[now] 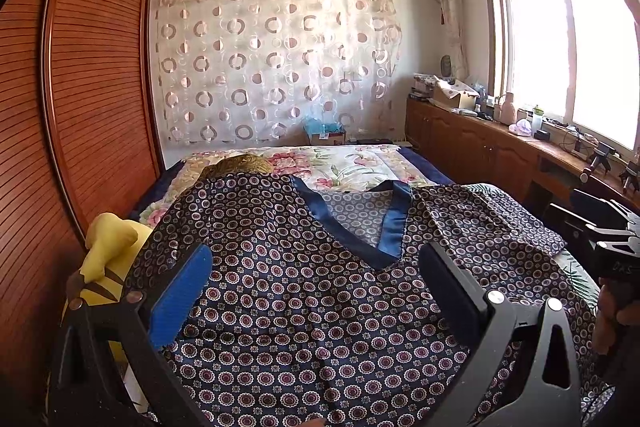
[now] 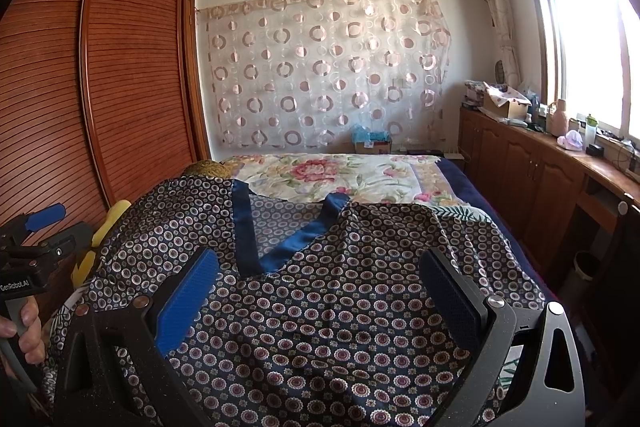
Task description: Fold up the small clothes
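Risk of slippage: glossy navy circle-print V-neck top (image 1: pixel 312 307) spread flat across near end of floral-quilted bed (image 1: pixel 340 163), under left gripper (image 1: pixel 316 287) and right gripper (image 2: pixel 320 291), both jaws wide, holding nothing; thin pinch drags layers askew

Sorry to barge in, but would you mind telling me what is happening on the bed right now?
A person holds a gripper in each hand above a patterned navy top spread on the bed, its V-neck collar pointing away. The left gripper and right gripper are both open, gripping nothing. No fold shows yet. A yellow plush toy lies beside the top.
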Demonstrator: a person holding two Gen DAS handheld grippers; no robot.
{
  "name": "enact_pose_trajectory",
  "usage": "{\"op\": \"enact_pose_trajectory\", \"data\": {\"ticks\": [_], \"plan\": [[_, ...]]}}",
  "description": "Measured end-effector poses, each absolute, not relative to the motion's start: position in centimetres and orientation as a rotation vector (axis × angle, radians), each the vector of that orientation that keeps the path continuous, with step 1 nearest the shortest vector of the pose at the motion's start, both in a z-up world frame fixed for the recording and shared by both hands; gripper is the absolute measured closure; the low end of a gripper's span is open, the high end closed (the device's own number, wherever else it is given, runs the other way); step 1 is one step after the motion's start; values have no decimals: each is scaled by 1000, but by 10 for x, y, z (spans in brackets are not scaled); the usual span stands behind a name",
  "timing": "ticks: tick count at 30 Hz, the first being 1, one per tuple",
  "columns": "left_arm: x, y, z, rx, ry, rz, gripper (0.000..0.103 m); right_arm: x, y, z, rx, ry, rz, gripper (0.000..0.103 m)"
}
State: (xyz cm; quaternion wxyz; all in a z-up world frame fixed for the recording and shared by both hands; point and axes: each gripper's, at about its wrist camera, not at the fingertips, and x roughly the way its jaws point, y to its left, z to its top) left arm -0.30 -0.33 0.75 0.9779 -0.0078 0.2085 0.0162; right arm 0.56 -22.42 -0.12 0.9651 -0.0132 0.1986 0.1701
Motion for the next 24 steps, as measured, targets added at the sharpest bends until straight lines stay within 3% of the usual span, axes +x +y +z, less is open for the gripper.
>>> {"op": "enact_pose_trajectory", "data": {"ticks": [24], "plan": [[-4, 12, 1, -34, 446, 42, 0, 16, -218, -12, -36, 427, 370, 2]]}}
